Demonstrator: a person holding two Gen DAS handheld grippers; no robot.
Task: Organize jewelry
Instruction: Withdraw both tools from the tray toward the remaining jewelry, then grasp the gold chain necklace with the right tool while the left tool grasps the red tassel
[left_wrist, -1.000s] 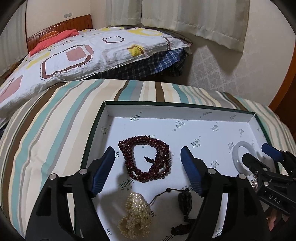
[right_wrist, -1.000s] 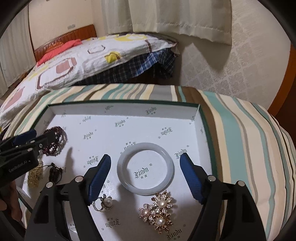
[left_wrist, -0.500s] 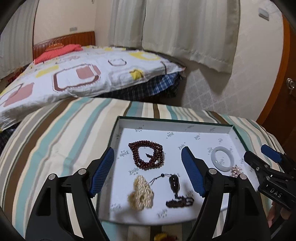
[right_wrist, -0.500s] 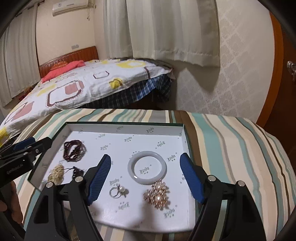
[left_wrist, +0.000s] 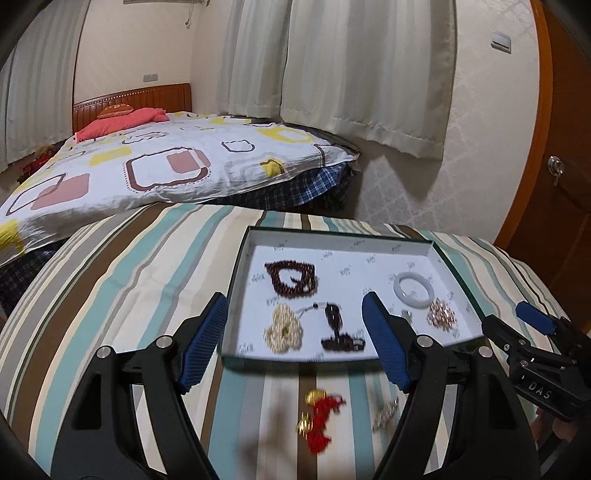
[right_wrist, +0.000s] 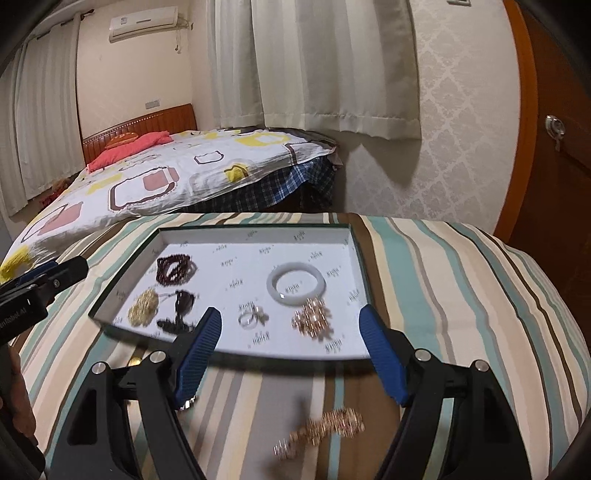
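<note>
- Left wrist view: the left gripper (left_wrist: 291, 338) hangs with its jaws spread wide and nothing between them, over the striped cover (left_wrist: 122, 280) just in front of the tray (left_wrist: 343, 236).
- In the tray, the dark red bead bracelet (left_wrist: 291, 282) lies toward the far left corner; the pearl cluster (left_wrist: 282, 332) and a dark pendant on a cord (left_wrist: 336, 326) lie by the near rim.
- The pale bangle (left_wrist: 413, 290) sits at the tray's right side, with a gold-toned brooch (left_wrist: 440, 314) just on its near side.
- Outside the tray, in front of its near rim, lie a red tasselled charm (left_wrist: 321, 421) and a small blurred metallic piece (left_wrist: 386, 410).
- The right gripper (left_wrist: 532, 328) shows right of the tray.
- Right wrist view: the right gripper (right_wrist: 290, 349) is likewise wide open and empty, over the tray's (right_wrist: 255, 230) near rim.
- The bangle (right_wrist: 295, 283) lies right of centre in the tray, touching the brooch (right_wrist: 312, 319); a ring (right_wrist: 249, 318) sits left of the brooch.
- A gold chain piece (right_wrist: 321, 430), blurred, lies on the cover (right_wrist: 461, 295) in front of the tray.
</note>
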